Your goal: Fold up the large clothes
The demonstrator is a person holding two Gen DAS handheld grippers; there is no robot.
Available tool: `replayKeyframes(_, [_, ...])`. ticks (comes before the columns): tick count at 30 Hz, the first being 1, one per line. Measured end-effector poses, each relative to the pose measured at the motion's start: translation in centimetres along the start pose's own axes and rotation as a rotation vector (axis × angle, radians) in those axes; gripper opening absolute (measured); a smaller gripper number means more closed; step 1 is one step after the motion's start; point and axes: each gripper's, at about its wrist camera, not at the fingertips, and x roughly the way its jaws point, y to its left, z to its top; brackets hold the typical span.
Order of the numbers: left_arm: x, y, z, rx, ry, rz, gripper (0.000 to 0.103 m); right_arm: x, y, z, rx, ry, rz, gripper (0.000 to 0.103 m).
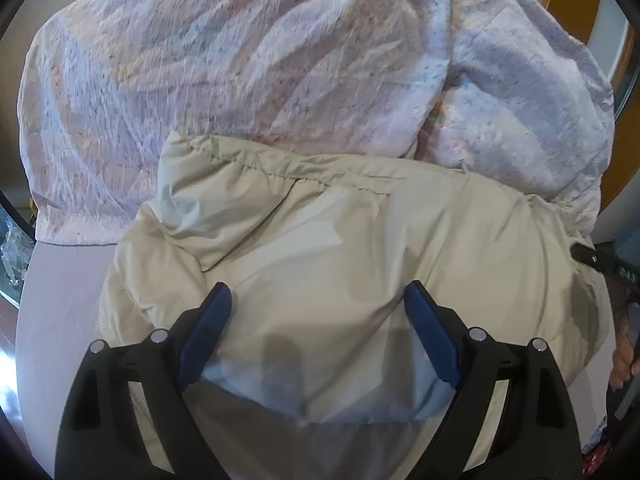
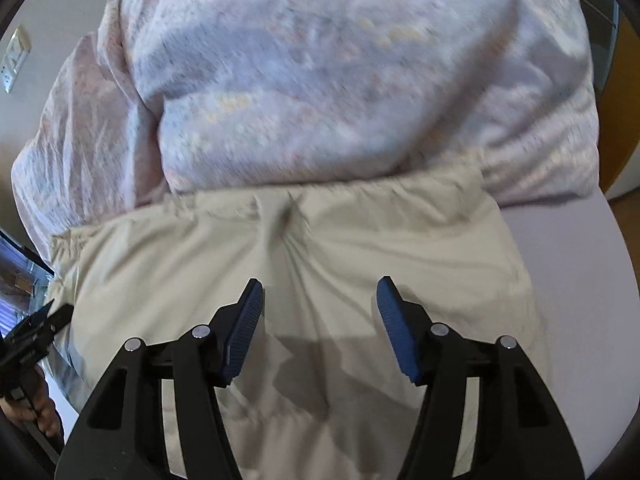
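One beige jacket (image 1: 360, 240) lies on the bed (image 2: 580, 280), spread flat but wrinkled. Its far hem touches one bunched pastel duvet (image 1: 240, 80), which fills the far half of the bed. Bare sheet shows at the bed's left edge in the left view and at its right edge in the right view.

Two hand-held grippers counted. Left hand-held gripper (image 1: 318, 300): jaws wide, nothing between the pads, over the jacket. Right hand-held gripper (image 2: 320, 292): jaws apart, less wide than the left, nothing between the pads, also over the jacket.

Each gripper shows at the margin of the other's view, cut off by the fisheye rim. One hand (image 2: 36, 408) is partly seen at the lower left of the right view.

Hard to make out: the right view is motion-blurred, duvet pattern smeared. The jacket's near part is hidden under both grippers' bodies. Sleeves cannot be told apart from the body.
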Motion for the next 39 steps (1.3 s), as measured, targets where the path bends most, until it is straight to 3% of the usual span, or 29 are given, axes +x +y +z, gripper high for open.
replayKeyframes(4, [1.5,0.1,-0.1,-0.008,0.006,0.027,0.092,2.4,-0.9,-0.9,0.008,0.066,-0.051,0.061])
replayKeyframes(17, [5.9,0.7,1.1,-0.064,0.025,0.105,0.096,6.9,-0.9,0.7,0.004,0.116,-0.107,0.062])
replayKeyframes(27, [9.4,1.0,2.4,-0.064,0.008,0.132,0.101,9.3,0.1,0.4,0.001,0.056,-0.145,0.064])
replayKeyframes(39, [12.8,1.8,1.2,-0.080,-0.028,0.137,0.101,11.7,2.5,-2.2,-0.029,-0.057,-0.179,0.069])
